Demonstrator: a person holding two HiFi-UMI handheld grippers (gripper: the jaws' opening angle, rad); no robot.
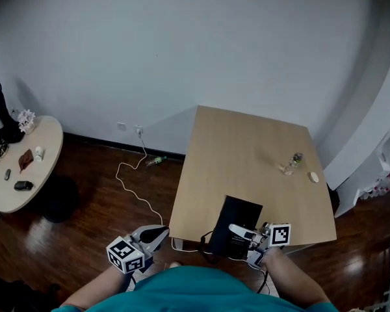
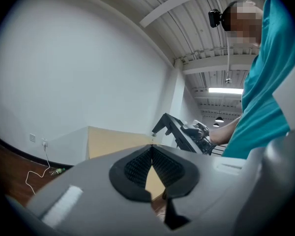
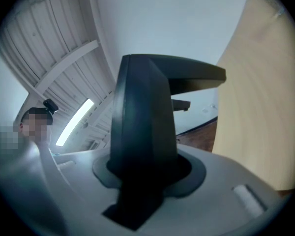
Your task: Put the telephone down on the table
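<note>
Black telephone (image 1: 237, 216), clamped in the right claw (image 1: 242, 231), hangs over the near edge of the bench (image 1: 247, 148). Set down this close to the edge, it could tip to the floor (image 1: 97, 200). It juts forward from the claw gripping its near end. The left claw (image 1: 157, 234), jaws together and empty, hovers left of the bench.
</note>
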